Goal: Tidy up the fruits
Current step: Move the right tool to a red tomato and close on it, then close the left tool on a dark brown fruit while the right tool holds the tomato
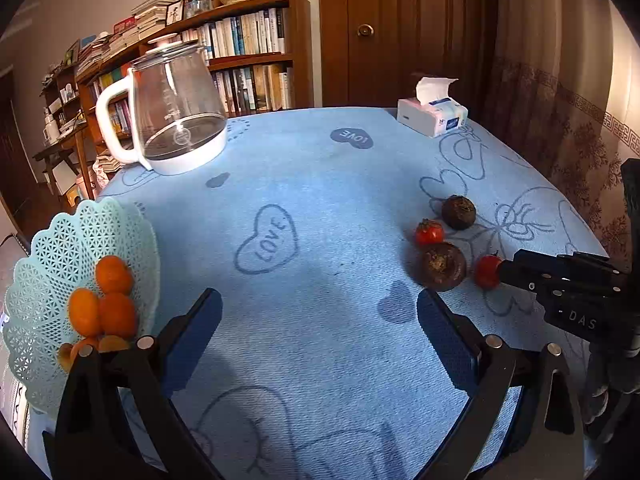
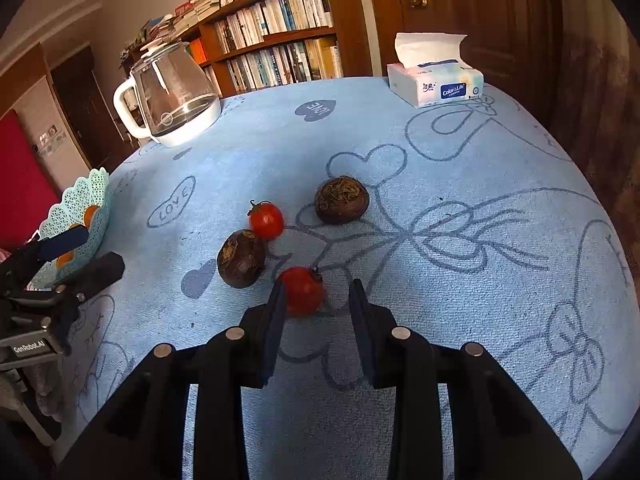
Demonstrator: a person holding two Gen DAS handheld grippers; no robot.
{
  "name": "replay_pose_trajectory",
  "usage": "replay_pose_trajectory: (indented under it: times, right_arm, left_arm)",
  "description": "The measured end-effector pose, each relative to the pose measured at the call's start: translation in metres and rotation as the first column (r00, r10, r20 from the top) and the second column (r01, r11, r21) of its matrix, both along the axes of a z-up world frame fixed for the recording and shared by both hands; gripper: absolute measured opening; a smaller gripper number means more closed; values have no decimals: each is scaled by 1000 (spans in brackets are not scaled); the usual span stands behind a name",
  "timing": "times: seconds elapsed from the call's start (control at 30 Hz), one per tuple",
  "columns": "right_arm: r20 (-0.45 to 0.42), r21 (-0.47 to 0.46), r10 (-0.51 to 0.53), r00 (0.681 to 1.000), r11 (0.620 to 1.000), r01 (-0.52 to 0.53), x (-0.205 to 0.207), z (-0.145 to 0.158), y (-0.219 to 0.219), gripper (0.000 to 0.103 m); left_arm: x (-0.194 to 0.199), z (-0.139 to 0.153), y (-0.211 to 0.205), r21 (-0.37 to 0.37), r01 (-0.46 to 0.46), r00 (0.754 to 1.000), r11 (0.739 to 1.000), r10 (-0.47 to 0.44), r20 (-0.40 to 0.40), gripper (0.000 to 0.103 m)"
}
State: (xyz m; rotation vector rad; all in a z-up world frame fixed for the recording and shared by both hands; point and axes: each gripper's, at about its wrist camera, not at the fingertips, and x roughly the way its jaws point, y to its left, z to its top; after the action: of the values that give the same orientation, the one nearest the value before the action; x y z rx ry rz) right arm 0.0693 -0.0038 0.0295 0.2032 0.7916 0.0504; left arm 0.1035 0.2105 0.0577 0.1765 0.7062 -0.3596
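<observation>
The sorting looks partly done. Several orange fruits [image 1: 106, 304] already lie in the pale green lattice basket [image 1: 52, 248], which sits at the desk's [image 1: 320, 184] edge, on the kettle's side and nearer than the glass kettle [image 1: 176, 116]. Four pieces are left on the blue cloth, well apart from the basket: two small red tomatoes and two dark brown round fruits, clustered on the side of the desk toward the tissue box [image 2: 436, 84].

The right gripper [image 2: 318, 304] is at the nearer tomato [image 2: 302, 290]. Its jaws stand partly open, one on each side of the fruit; the left one looks touching or nearly touching it, while a clear gap shows on the other side, so the tomato is bracketed, not yet clamped. The near dark fruit [image 2: 241, 258] lies just beside it toward the basket, with the second tomato [image 2: 266, 220] and the far dark fruit [image 2: 341, 200] beyond.

The left gripper [image 1: 320, 316] hangs beside the basket with jaws spread wide, holding nothing.
</observation>
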Motion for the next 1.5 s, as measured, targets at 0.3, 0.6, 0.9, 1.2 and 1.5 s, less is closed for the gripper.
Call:
replay_pose_trajectory:
  times: [0.3,0.6,0.9,1.2,1.5]
  right_arm:
    - [-32,75,79,996,994,-77,13,-9,9,34]
    - [-52,36,80,995,996,-79,20,-14,14,28]
    - [26,-16,25,999,1000,-25,4,4,1,28]
    - [29,2,-60,998,998,60,2,4,-24,28]
    - [2,7,-34,999,999,34,1,-12,-9,28]
  left_arm:
    - [14,-6,-27,-6,17,1000,1000,-17,-12,99]
    - [28,-20,-19,-26,-13,998,1000,12,-57,99]
    - [26,-19,-51,-24,79,994,997,-81,-69,99]
    - [34,-39,-78,-62,159,975,985,-167,-145,74]
    - [37,-43,-76,-170,229,948,958,-259,-183,45]
